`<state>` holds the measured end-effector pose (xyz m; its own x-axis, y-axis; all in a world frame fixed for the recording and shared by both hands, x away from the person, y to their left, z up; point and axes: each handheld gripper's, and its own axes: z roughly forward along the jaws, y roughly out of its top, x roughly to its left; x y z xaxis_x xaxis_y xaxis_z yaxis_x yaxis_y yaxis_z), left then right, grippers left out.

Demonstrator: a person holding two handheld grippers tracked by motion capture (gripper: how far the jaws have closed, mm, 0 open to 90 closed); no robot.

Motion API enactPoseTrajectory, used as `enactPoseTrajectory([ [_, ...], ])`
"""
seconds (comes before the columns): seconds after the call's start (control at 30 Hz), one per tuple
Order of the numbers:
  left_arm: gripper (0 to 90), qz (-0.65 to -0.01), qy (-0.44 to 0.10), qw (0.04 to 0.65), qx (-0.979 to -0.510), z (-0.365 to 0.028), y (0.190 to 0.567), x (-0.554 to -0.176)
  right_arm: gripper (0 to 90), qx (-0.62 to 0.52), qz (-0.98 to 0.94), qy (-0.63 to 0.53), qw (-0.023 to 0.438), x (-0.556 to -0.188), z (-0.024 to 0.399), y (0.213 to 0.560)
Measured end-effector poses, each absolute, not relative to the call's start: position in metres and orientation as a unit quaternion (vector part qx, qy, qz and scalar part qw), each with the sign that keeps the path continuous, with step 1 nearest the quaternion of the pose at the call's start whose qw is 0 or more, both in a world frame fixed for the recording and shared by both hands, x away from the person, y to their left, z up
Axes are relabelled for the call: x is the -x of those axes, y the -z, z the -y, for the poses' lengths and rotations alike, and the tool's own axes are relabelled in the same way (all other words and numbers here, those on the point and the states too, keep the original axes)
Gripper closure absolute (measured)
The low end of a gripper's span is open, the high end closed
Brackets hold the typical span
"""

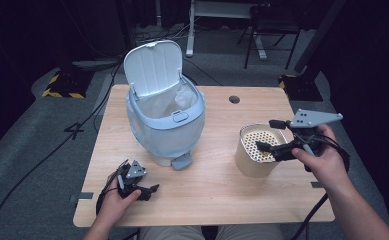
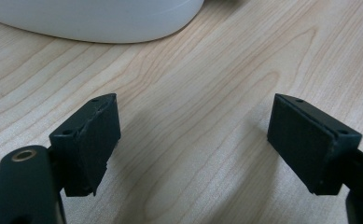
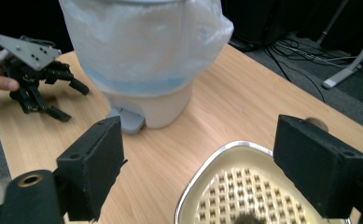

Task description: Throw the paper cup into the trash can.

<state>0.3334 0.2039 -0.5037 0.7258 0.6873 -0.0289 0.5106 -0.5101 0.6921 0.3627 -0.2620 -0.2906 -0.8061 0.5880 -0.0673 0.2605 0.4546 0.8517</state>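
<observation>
Beige strainer cup (image 1: 254, 152): stood upright on the right half of the surface (image 1: 207, 190), metal-rimmed perforated insert on top, something small and dark seen lying in it, too blurry to name tbh
Right gripper (image 1: 271, 148): held right over the cup's rim; jaws apart, nothing pinched between them, the insert (image 3: 244, 191) seen straight below them in the right gripper view
Step in hand: looks like the approach to the cup, grab not yet made
Next move: jaws probably need to be lowered and lined up on the rim or on the dark bit, then closed; a tilt could tip the cup, so a gentle one is called for
Left gripper (image 1: 149, 191): parked low at the near left of the surface, jaws wide apart over bare wood (image 2: 193, 140), nothing held
Pedal bin (image 1: 164, 125): set at the back left, lid flipped up, white liner (image 3: 142, 42) fitted, well apart from the cup
</observation>
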Motion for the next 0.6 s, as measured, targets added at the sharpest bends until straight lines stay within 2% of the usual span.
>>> enactPoseTrajectory([
  [0.03,17.8,-0.348,-0.126,0.352,-0.860,-0.204,0.504,-0.333,17.5,-0.261,-0.831,-0.457,0.181,-0.358,0.267,0.296],
  [0.07,17.8,-0.348,-0.126,0.352,-0.860,-0.204,0.504,-0.333,23.3,-0.264,-0.831,-0.454,0.182,-0.352,0.274,0.302],
  [0.13,17.8,-0.348,-0.126,0.352,-0.860,-0.204,0.504,-0.333,24.4,-0.265,-0.831,-0.453,0.182,-0.349,0.278,0.306],
  [0.33,17.8,-0.352,-0.129,0.350,-0.858,-0.204,0.504,-0.332,24.4,-0.302,-0.820,-0.457,0.168,-0.326,0.311,0.344],
  [0.6,17.6,-0.369,-0.137,0.347,-0.851,-0.202,0.504,-0.329,24.8,-0.339,-0.817,-0.437,0.165,-0.315,0.335,0.391],
])
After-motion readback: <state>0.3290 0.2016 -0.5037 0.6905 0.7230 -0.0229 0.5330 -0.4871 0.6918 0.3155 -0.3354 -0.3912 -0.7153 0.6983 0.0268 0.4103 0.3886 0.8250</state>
